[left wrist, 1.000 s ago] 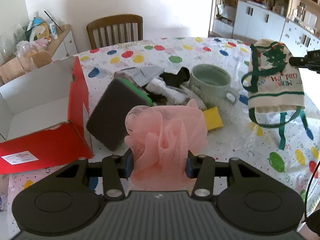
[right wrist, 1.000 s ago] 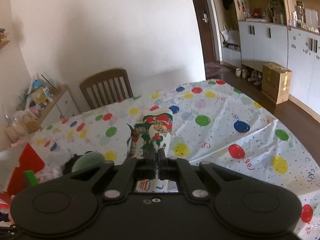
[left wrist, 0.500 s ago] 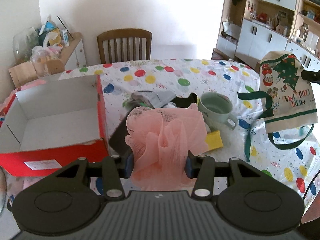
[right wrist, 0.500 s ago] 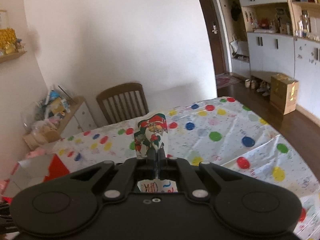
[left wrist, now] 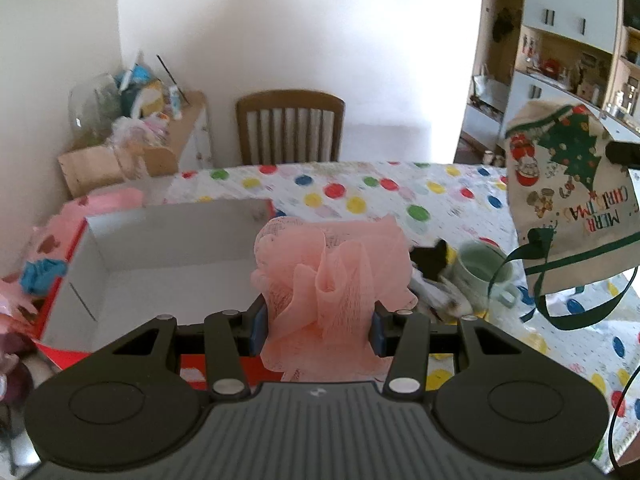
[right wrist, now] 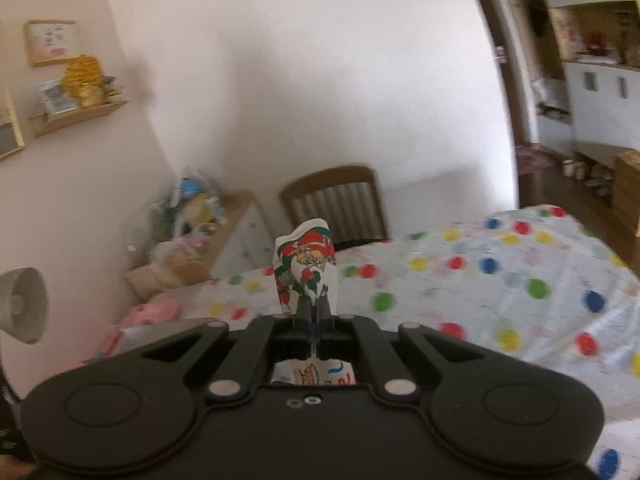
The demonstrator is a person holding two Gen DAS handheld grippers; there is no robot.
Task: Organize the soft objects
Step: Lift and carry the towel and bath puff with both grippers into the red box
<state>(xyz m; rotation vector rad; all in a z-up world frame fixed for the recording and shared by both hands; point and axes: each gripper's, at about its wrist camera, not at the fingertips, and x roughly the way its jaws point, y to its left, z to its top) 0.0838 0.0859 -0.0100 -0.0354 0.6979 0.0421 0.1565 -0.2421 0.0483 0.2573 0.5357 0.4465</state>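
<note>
My left gripper (left wrist: pixel 318 326) is shut on a pink mesh bath pouf (left wrist: pixel 332 276) and holds it in the air at the near right corner of an open red box with a white inside (left wrist: pixel 160 276). My right gripper (right wrist: pixel 316 312) is shut on a Christmas-print cloth bag (right wrist: pixel 306 270). In the left wrist view the bag (left wrist: pixel 568 208) hangs high at the right, green ribbons dangling above the table.
A pale green mug (left wrist: pixel 484 280) and dark cloths (left wrist: pixel 432 264) lie on the polka-dot tablecloth (left wrist: pixel 360 196) right of the box. A wooden chair (left wrist: pixel 290 128) stands at the far side. A cluttered side cabinet (left wrist: pixel 136 152) is at the left.
Both grippers have risen. The left one has carried the pouf leftward to the box's corner. The right one has lifted the bag higher off the table.
</note>
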